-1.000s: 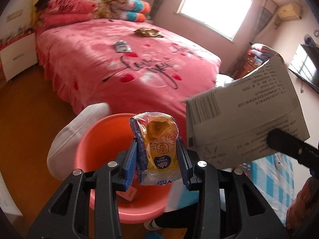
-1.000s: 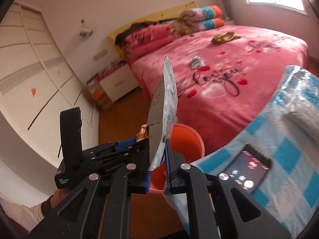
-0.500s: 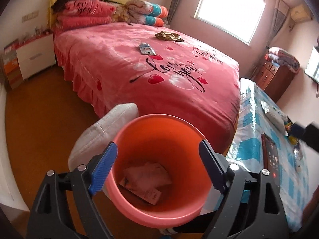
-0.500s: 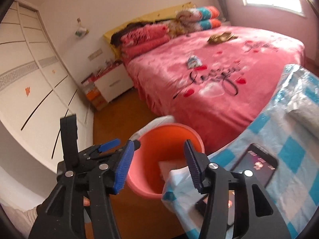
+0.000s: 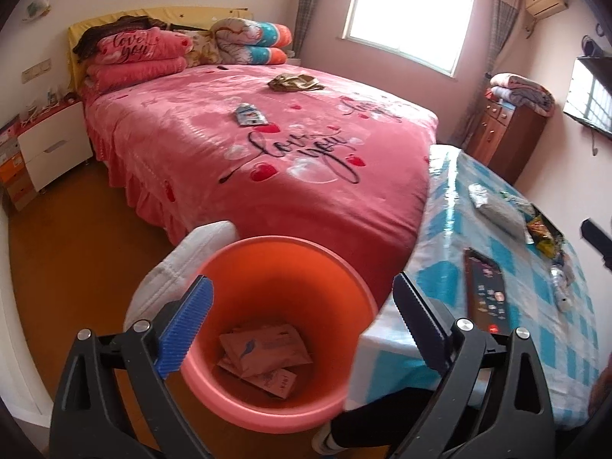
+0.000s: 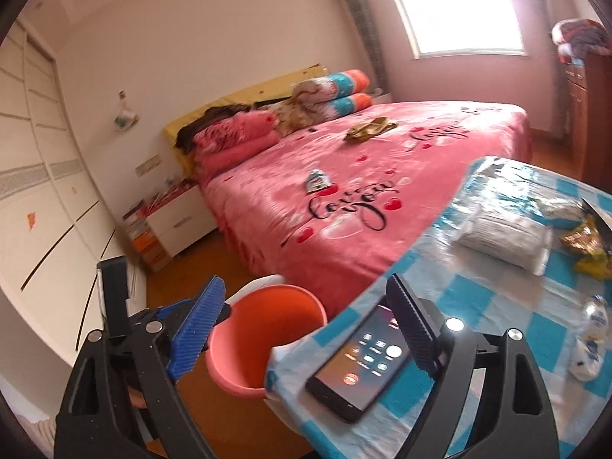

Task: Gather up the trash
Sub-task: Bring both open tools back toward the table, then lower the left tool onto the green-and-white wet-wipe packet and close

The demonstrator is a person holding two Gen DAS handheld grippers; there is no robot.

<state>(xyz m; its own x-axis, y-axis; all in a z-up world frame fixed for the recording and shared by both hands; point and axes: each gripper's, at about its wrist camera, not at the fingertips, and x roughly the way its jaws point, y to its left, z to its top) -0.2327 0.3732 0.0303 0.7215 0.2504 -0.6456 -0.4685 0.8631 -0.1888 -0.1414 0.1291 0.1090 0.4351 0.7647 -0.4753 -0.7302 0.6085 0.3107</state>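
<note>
Orange bin [image 5: 267,260]: it stands on the floor between the bed [image 5: 267,160] and the near corner of the table [image 5: 451,206]; packets [image 5: 264,348] already lie at its bottom.
Left gripper [image 5: 302,317]: your jaws have just been opening and now stand wide over the bin, with nothing between them.
Right gripper [image 6: 306,321]: its jaws have also just been opening and stand wide and empty, out over the table's near edge.
Trash left on the table: a yellow wrapper [image 6: 585,237] and a small crumpled packet [image 6: 589,344] sit towards the right edge; a white pack [image 6: 501,233] lies near the far edge.
Trash left on the bed: a small packet [image 5: 250,114] mid-bed and a brown crumpled thing [image 5: 294,82] further back.
Phone risk: the phone [image 6: 363,355] lies at the near edge, right under your right jaws, screen lit. Reach low from here and you may knock it off the table or grab it as trash.
Bin risk: your left jaws straddle the rim; swing away sideways and you may tip it.
Wrapper risk: thin film may slip from wide pads if you close off-centre.
</note>
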